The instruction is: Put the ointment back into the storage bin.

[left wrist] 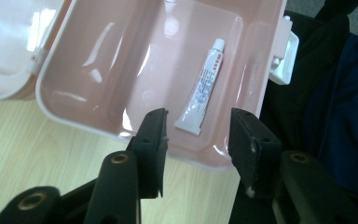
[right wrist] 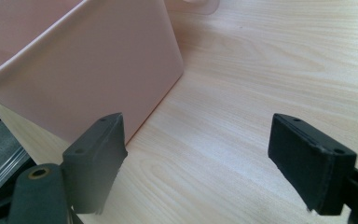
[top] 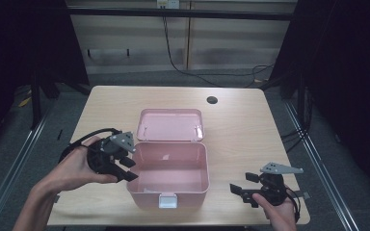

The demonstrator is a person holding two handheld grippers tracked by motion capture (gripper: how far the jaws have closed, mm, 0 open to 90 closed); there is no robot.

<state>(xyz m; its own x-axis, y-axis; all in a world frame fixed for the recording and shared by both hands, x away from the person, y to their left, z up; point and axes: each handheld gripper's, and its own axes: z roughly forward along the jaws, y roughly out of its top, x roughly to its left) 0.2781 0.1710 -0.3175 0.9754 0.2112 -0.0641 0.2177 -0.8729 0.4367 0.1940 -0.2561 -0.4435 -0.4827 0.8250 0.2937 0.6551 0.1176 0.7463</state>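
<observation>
A pink plastic box [top: 192,190] stands open at the table's middle, its lid [top: 171,125] folded back flat behind it. Inside, on the box floor, lies a white tube [left wrist: 203,86] with a white cap, close to the front wall [left wrist: 256,79]. My left gripper [top: 129,168] hovers at the box's left rim, angled in over it. In the left gripper view its jaws [left wrist: 198,140] stand apart, open, with nothing between them and the tube lying beyond. My right gripper [top: 238,191] rests low at the front right, beside the box's right wall [right wrist: 88,70], open wide [right wrist: 196,154] over bare wood.
A white latch [top: 167,200] hangs on the box's front wall. The light wooden table [top: 241,130] has a dark cable hole [top: 212,100] at the back right. Dark floor and metal rails flank the table, and cables trail behind it.
</observation>
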